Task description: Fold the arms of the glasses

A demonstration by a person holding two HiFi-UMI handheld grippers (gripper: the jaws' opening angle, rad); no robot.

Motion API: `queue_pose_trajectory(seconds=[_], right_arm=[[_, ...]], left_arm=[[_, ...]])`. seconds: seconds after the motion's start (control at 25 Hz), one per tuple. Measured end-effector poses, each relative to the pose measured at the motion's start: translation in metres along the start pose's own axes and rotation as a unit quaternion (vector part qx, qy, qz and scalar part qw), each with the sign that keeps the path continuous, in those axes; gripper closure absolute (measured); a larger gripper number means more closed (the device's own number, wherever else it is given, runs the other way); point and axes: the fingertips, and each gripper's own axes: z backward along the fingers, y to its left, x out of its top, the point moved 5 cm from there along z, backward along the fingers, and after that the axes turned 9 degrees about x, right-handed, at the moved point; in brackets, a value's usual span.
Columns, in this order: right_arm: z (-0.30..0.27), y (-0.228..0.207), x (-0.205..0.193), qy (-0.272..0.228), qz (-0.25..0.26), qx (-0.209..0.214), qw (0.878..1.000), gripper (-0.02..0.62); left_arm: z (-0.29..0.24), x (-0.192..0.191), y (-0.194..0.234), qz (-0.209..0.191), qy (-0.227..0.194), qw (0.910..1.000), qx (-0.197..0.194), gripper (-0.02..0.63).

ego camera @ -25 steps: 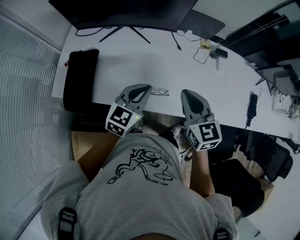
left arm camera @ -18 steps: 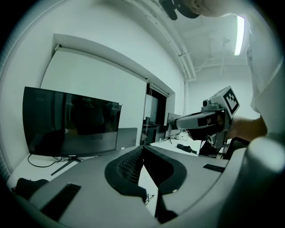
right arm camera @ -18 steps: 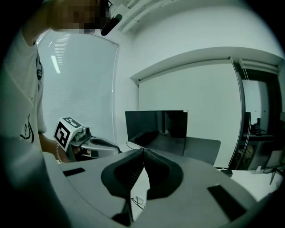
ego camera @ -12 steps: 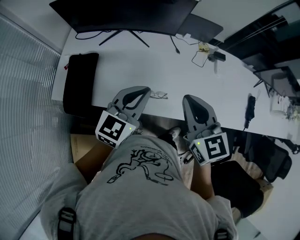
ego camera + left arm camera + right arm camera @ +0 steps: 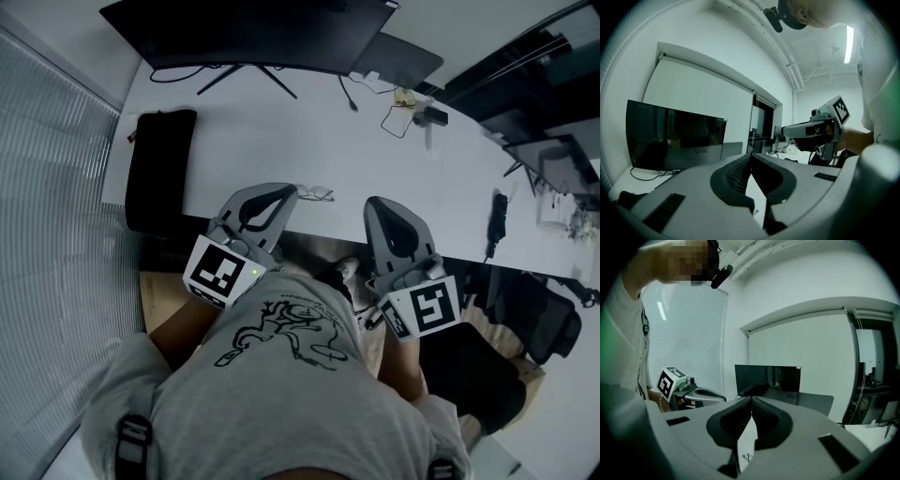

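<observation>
The thin-framed glasses [image 5: 318,193] lie on the white table [image 5: 281,131] close to its front edge, between my two grippers. My left gripper [image 5: 284,192] hangs just left of them, its jaws shut with nothing in them. My right gripper [image 5: 377,205] is to their right, over the table's edge, also shut and empty. In the left gripper view the left gripper [image 5: 750,155] shows its pads pressed together, with the right gripper [image 5: 813,129] beyond. In the right gripper view the right gripper [image 5: 751,398] is equally shut, and a sliver of the glasses [image 5: 747,457] shows below its jaws.
A dark monitor [image 5: 253,33] stands at the table's far side, with a grey pad [image 5: 401,54] and cables [image 5: 405,105] beside it. A black pouch [image 5: 159,164] lies at the left end. A black chair [image 5: 469,375] is at the lower right, under the table's edge.
Both grippers have risen and drawn back a little toward the person, still shut. The glasses lie where they were.
</observation>
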Motion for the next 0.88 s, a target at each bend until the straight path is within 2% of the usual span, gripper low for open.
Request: queue_pose_trajectory(seconds=[0.16, 0.28, 0.48, 0.6, 0.76, 0.88], right_arm=[[0.0014, 0.0020, 0.0013, 0.000, 0.001, -0.001, 1.000, 0.585], [0.0016, 0.0029, 0.0021, 0.002, 0.003, -0.002, 1.000, 0.584], [0.0024, 0.0059, 0.0011, 0.003, 0.005, -0.007, 1.000, 0.585], [0.0035, 0.0064, 0.0012, 0.003, 0.005, -0.009, 1.000, 0.585], [0.0039, 0.0077, -0.0005, 0.005, 0.006, -0.011, 1.000, 0.584], [0.0049, 0.0080, -0.0010, 0.006, 0.006, -0.012, 1.000, 0.585]], left_arm=[[0.0017, 0.0022, 0.0020, 0.000, -0.005, 1.0000, 0.001, 0.584], [0.0032, 0.0014, 0.0015, 0.009, 0.010, 0.9999, 0.006, 0.584], [0.0062, 0.0020, -0.0018, 0.016, 0.006, 0.9999, -0.003, 0.585], [0.0062, 0.0051, -0.0032, 0.006, -0.004, 0.9999, -0.009, 0.584], [0.0081, -0.0004, -0.0038, 0.014, 0.006, 0.9999, -0.005, 0.584], [0.0073, 0.0009, -0.0040, 0.010, -0.006, 0.9999, -0.010, 0.584]])
